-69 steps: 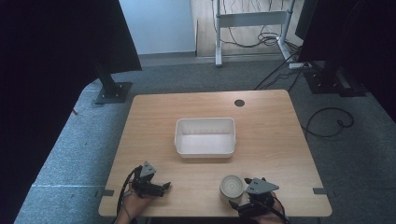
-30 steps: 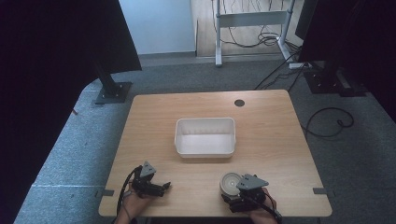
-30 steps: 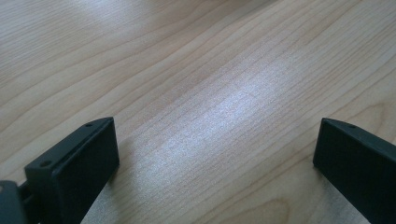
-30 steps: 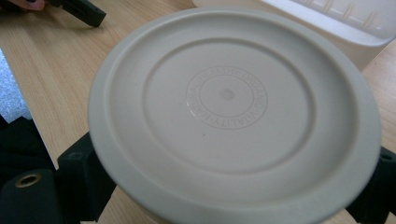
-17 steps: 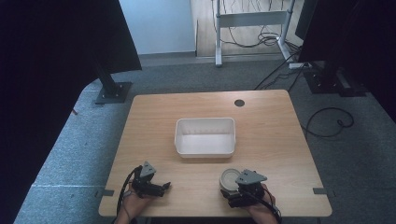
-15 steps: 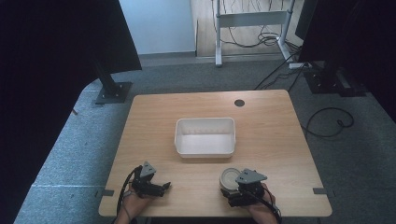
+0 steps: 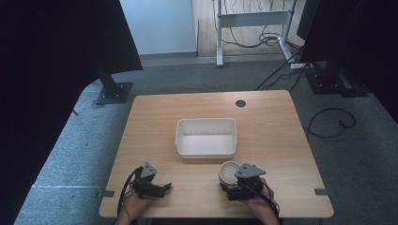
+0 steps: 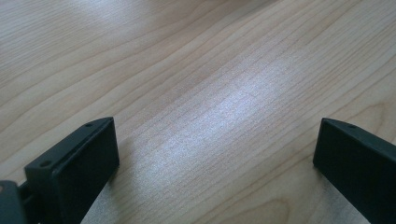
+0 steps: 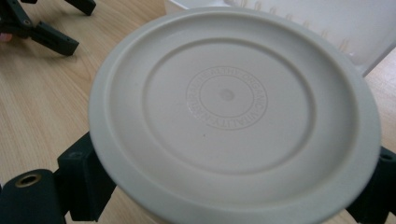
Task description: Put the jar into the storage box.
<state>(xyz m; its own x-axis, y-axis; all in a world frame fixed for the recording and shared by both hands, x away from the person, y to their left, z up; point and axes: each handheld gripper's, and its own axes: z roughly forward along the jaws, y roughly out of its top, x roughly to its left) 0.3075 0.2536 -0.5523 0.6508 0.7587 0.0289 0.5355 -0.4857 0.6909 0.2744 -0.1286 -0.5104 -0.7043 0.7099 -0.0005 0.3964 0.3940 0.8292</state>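
left gripper (image 7: 162,187): near desk edge, left side, held in person's left hand (image 7: 136,202); jaws spread wide, only bare wood between them in left gripper view; points right toward desk middle; also seen far off in right gripper view, top left (image 9: 44,21)
right gripper (image 7: 231,183): near desk edge, right of centre, held in person's right hand (image 7: 259,206); grey three-cornered plate on top; jaws sit on either side of the lid, at its rim; cannot tell if they press on it or are just beside it
round cream-white plastic lid (image 7: 230,171): flat disc with raised rim, concentric rings and embossed circular text in middle, unreadable (image 9: 233,102); sits between right gripper's jaws, just in front of the bin's near wall; whether it rests on the desk or is lifted, cannot tell
white rectangular plastic bin (image 7: 205,151): desk centre, open top, nothing visible inside; corner shows behind lid in right gripper view (image 9: 327,28)
light wooden desk (image 7: 272,131): rounded corners, dark round grommet hole (image 7: 241,103) near far edge
grey carpet floor (image 7: 356,154): black cables (image 7: 328,119) right of desk; white metal frame (image 7: 251,18) beyond desk, more cables under it
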